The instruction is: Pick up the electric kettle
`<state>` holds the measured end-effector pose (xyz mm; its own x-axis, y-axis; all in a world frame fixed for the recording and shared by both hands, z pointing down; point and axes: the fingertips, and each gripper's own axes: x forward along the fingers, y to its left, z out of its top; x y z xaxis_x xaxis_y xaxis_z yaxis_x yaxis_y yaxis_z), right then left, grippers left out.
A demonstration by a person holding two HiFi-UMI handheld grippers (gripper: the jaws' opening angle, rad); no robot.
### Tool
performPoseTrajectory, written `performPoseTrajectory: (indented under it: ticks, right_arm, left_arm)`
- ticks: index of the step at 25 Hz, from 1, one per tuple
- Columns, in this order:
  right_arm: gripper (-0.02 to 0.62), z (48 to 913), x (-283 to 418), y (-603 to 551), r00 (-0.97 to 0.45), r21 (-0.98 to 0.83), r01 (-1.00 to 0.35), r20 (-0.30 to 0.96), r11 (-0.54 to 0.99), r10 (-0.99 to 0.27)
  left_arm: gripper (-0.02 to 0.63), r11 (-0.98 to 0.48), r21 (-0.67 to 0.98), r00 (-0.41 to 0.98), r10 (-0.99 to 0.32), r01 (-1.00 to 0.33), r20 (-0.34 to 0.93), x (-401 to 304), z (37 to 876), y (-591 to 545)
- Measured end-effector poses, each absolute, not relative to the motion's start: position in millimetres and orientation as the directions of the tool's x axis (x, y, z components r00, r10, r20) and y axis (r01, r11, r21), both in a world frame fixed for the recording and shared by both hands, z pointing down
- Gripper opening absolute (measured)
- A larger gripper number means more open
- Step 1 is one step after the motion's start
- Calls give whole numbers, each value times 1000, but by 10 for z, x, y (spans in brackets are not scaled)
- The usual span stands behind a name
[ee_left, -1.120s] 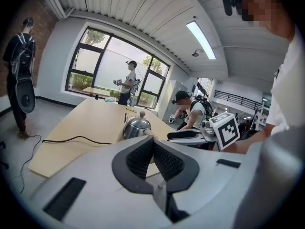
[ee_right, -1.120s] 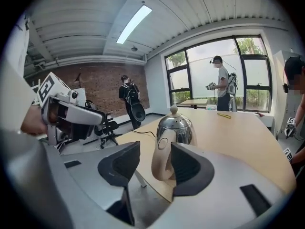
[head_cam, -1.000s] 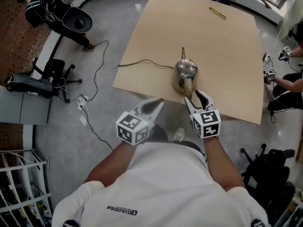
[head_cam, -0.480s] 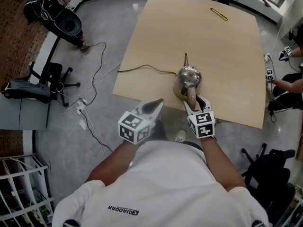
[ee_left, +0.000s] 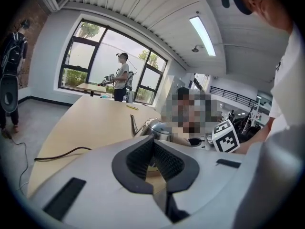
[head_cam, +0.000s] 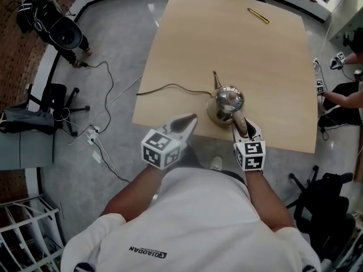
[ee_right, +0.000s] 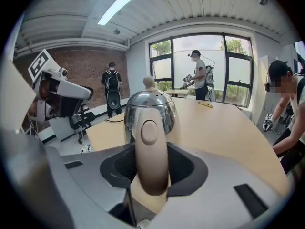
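A shiny steel electric kettle (head_cam: 226, 101) with a thin spout and a beige handle (head_cam: 239, 122) stands near the front edge of the wooden table (head_cam: 272, 67). My right gripper (head_cam: 243, 128) reaches around the handle. In the right gripper view the handle (ee_right: 151, 156) stands upright between the jaws of the right gripper (ee_right: 152, 162), which are closing, with a gap on each side. My left gripper (head_cam: 189, 119) hangs at the table's front edge, left of the kettle, shut with nothing in it. In the left gripper view the left gripper (ee_left: 153, 142) points at the kettle (ee_left: 155, 127).
A dark power cable (head_cam: 170, 86) runs from the kettle's base over the table's left edge to the floor. A yellow pen (head_cam: 258, 16) lies at the far side. A seated person (head_cam: 346, 95) is beyond the right edge. Chairs and cords (head_cam: 96, 135) are on the floor at left.
My right gripper has moved forward and down so that the kettle's handle now stands between its jaws. The left gripper has come up to the table's front edge, still shut.
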<state>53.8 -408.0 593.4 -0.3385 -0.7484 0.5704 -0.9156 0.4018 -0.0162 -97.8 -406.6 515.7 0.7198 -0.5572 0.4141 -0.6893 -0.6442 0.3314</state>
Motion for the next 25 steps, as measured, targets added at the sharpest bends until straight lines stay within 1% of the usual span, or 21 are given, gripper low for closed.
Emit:
performPoseTrajectory:
  ticks: [1,5,14,20,25]
  right_arm:
    - [152,5925,556,-4106,-338,-12,-916,563,402,-754]
    - [124,5877,508,-4122,-360,-3,-904,545,427,-758]
    - [109,5364,469,-4430,-381,41,-900,408,433,-830]
    - [107,4929,590,-4382,-414,-5,-900,318,435,-853]
    - [107,4680,663,-4178,-464,-45,-881,279,472,-841]
  left_arm:
    - [-5,-647,335,723,-552,-686,415,-978,5176,-4088]
    - [-5,-662,343,738,-523,-667,426,-946,5224,-4120]
    - [-5,-660,329,734,-558,-675,387,-987,5056,-4294]
    - [-5,-645,318,719,-600,-694,351,-1048,4843,-4143]
    - [-5,-631,307,702,-641,-713,311,-970,4651,-3919]
